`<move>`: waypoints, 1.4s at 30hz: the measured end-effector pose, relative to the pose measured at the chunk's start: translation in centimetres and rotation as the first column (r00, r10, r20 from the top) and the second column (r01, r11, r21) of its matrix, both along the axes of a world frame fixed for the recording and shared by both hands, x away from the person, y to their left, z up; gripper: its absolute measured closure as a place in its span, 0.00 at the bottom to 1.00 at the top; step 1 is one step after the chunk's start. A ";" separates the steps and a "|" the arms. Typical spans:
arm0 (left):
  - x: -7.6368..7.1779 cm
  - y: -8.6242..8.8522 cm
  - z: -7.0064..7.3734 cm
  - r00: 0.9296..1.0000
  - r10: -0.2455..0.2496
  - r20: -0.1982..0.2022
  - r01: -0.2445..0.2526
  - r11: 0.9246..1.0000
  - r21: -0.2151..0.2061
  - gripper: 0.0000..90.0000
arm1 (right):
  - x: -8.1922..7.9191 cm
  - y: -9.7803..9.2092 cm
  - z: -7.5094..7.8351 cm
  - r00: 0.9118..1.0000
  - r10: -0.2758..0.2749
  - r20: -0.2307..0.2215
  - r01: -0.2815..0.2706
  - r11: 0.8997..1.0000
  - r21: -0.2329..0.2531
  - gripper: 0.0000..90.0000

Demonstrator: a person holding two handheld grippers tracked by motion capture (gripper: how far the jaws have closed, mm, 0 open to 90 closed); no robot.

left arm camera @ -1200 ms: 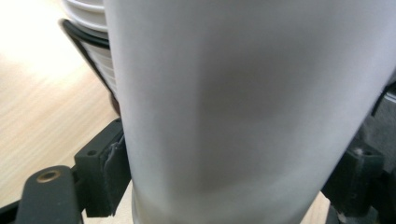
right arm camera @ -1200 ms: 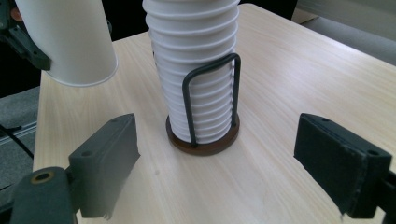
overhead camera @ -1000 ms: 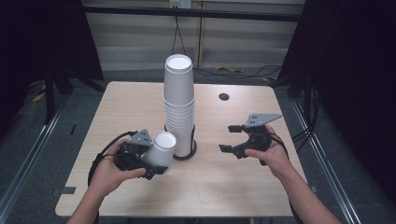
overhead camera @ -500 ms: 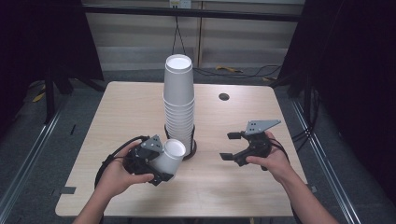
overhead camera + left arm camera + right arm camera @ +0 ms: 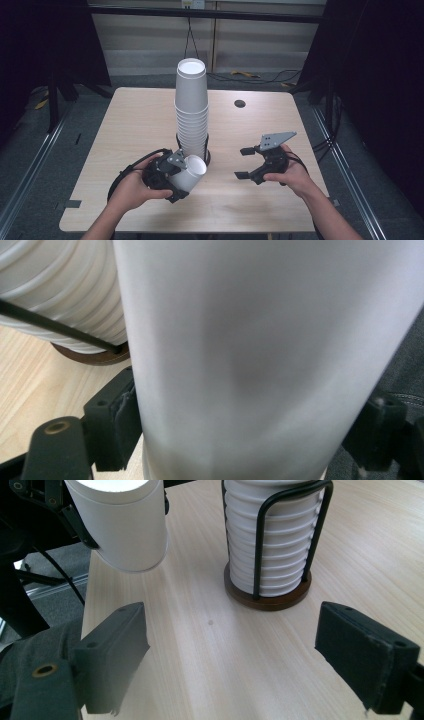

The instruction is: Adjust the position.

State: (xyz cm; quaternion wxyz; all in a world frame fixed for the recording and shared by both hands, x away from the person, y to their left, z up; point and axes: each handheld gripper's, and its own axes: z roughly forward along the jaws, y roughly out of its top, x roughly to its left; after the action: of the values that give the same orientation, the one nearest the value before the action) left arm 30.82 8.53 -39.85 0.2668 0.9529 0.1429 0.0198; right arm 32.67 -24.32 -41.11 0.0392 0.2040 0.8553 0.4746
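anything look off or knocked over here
Nothing is spilled or damaged. The cup stack stands upright in its holder. One cup lies tilted, but the left tool is gripping it. The right tool is open.

right tool (image 5: 227, 662): jaws wide apart, nothing between them, over bare tabletop (image 5: 210, 650) | ahead: stack of white paper cups (image 5: 272, 545) upright in black wire holder (image 5: 316, 530) on round brown base (image 5: 267, 600) | upper left: left tool (image 5: 55, 510) clamped on single white paper cup (image 5: 127, 525), tilted, off the tabletop
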 end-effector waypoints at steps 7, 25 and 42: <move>-0.2 -1.1 0.1 1.000 -0.029 -0.003 0.029 0.999 0.028 0.20 | -0.1 0.4 -0.3 0.999 0.037 -0.010 -0.037 0.999 -0.015 0.14; 0.2 -3.4 0.0 0.998 -0.068 -0.015 0.069 0.991 0.110 0.20 | -0.4 0.9 -0.5 0.995 0.093 -0.029 -0.095 0.994 -0.052 0.14; 0.4 -5.2 0.4 0.994 -0.106 -0.021 0.108 0.978 0.180 0.20 | -0.5 2.3 -0.2 0.986 0.160 -0.040 -0.163 0.982 -0.093 0.15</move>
State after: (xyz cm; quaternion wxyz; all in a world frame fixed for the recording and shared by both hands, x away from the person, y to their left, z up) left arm 31.19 3.37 -39.40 0.1789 0.9796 0.0907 0.0130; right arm 32.20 -22.03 -41.30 -0.0035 0.1394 0.8915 0.4310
